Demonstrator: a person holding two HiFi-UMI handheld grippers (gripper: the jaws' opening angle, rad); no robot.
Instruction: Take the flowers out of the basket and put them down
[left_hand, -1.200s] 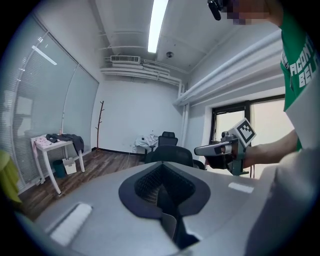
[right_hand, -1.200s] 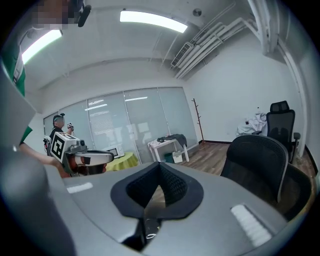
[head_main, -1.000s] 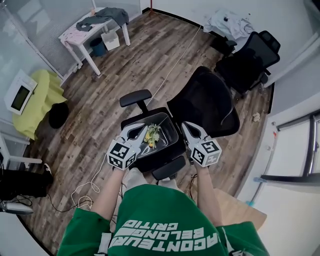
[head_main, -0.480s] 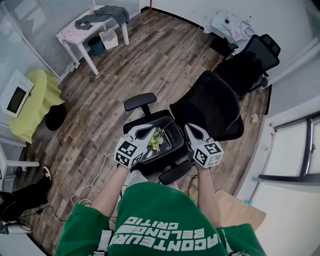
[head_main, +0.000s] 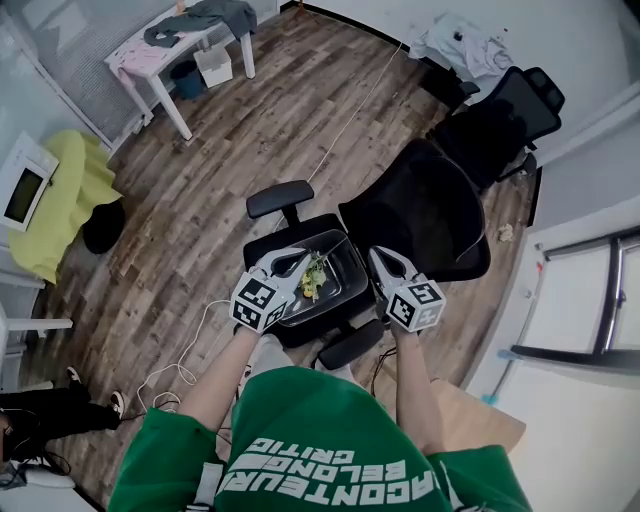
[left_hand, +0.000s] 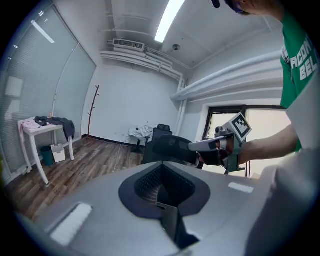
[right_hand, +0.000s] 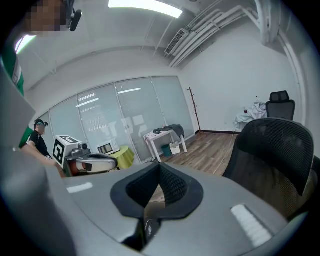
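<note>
Both pairs of fingers are pressed shut on nothing, the left gripper (head_main: 292, 264) and right gripper (head_main: 380, 262) being held side by side at mid-frame, tipped slightly downward, while the flowers (head_main: 312, 276) are seen lying in the basket (head_main: 346, 264) between them, just beside the left fingers.

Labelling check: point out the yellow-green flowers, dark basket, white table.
yellow-green flowers (head_main: 313, 277): head view, middle of bunch.
dark rectangular basket (head_main: 351, 268): head view, right wall.
white table (head_main: 170, 105): head view, near leg.
</note>
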